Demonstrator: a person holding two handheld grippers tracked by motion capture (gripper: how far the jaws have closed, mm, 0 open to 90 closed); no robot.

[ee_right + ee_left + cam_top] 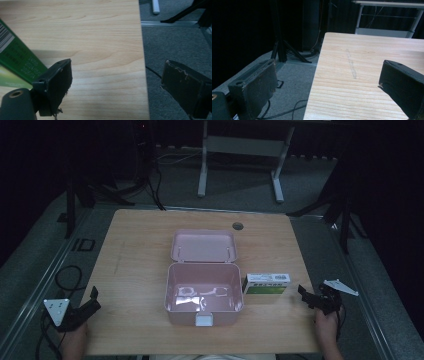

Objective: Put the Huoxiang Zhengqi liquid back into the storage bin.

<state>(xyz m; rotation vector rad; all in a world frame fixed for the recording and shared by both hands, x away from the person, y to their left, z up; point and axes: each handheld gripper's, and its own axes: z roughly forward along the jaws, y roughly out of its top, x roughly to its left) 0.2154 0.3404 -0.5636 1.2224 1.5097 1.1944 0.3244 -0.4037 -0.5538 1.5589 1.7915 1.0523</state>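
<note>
Carton: green-and-white rectangular cardboard carton [267, 283] is lying flat, touching the open pink plastic box [204, 292], on its right.
Right hand-held gripper [311, 299]: gaping wide, empty, right of the box.
Left hand-held gripper [86, 302]: gaping wide, empty, left of the box.

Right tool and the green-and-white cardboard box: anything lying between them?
Nothing. In the high view, bare wooden tabletop separates the open right tool from the green-and-white cardboard box; the right gripper view shows bare wood there too.

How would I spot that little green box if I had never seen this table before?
Start at the wooden table and find the open pink case in its middle. The green box sits just right of the case, between it and the right hand-held gripper. It is the one green and white thing there, with a barcode on one face.
</note>
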